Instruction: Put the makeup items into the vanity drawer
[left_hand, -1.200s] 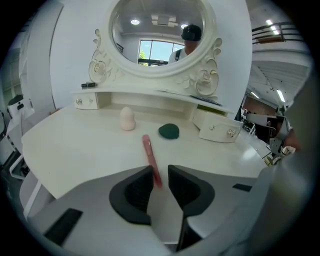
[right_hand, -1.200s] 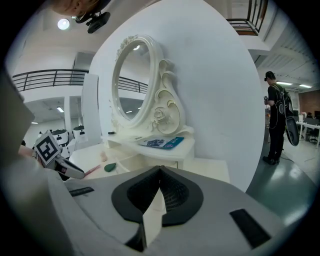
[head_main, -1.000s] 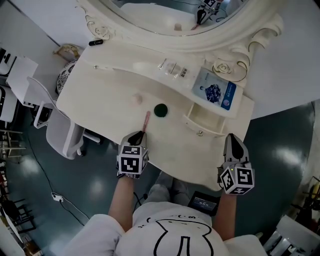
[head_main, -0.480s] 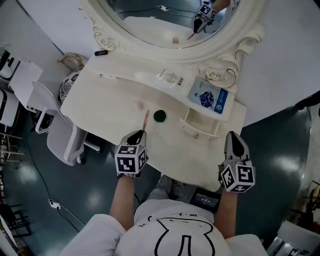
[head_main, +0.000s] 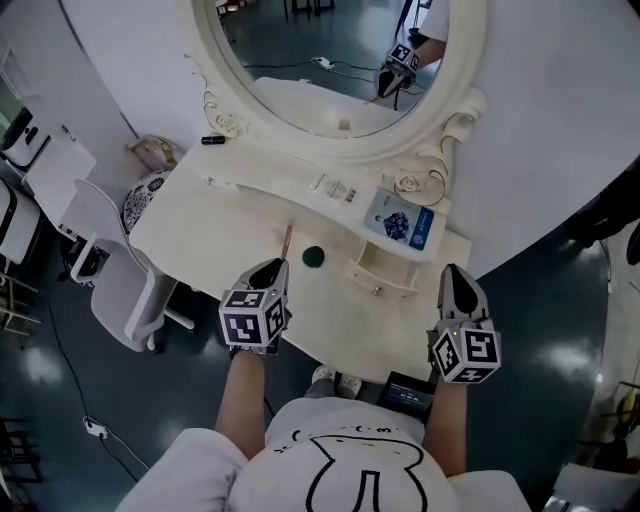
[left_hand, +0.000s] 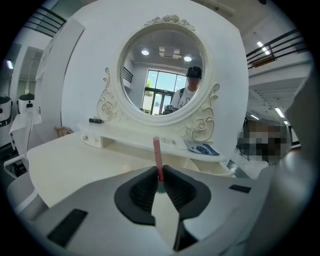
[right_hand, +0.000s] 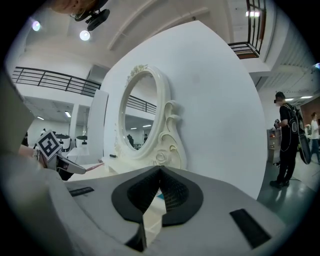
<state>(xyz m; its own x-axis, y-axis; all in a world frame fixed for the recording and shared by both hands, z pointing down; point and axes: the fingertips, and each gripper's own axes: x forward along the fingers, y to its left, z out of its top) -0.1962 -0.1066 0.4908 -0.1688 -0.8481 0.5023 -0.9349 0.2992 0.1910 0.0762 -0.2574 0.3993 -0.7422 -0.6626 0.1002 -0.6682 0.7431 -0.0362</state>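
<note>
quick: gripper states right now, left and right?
Left gripper: closed on the thin pink makeup stick.
Right gripper: closed, holding nothing.

To me the vanity reads as smooth cream lacquer with a soft sheen, the floor dark and glossy. The left gripper has ribbed, matt black rubber pads, and the pink pencil looks matt.

mirror behind table; drawer open at table's right, round pot on top just left of it, packet on shelf behind drawer, chair beside left end.
</note>
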